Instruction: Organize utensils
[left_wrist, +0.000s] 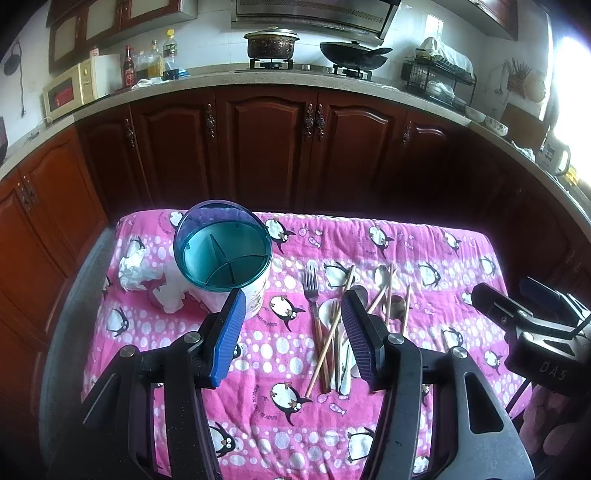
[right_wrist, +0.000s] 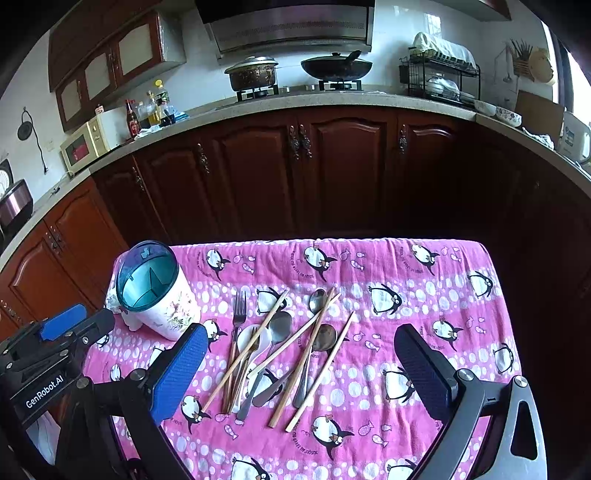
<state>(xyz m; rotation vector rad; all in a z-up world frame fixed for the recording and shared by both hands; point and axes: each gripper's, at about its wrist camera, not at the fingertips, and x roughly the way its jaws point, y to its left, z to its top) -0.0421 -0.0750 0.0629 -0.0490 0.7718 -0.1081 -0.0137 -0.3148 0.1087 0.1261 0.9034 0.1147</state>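
Observation:
A white utensil holder (left_wrist: 236, 295) with a blue see-through rim stands at the back left of the table; its divided inside is empty. To its right lies a loose pile: a fork (right_wrist: 239, 314), a white ceramic spoon (right_wrist: 255, 343), metal spoons (right_wrist: 280, 325), a brown spoon (right_wrist: 325, 338), a knife (right_wrist: 269, 395) and several wooden chopsticks (right_wrist: 321, 373). My left gripper (left_wrist: 294, 299) hangs open in front of the holder, with the fork (left_wrist: 312, 291) just right of its middle. My right gripper (right_wrist: 300, 330) is wide open above the near side of the pile, touching nothing.
A pink penguin cloth (right_wrist: 424, 295) covers the small table. Crumpled white tissue (left_wrist: 133, 269) lies left of the holder. Dark wooden cabinets (left_wrist: 269, 147) stand across a gap behind the table. The other gripper shows at each view's edge: right gripper (left_wrist: 517, 317), left gripper (right_wrist: 74, 325).

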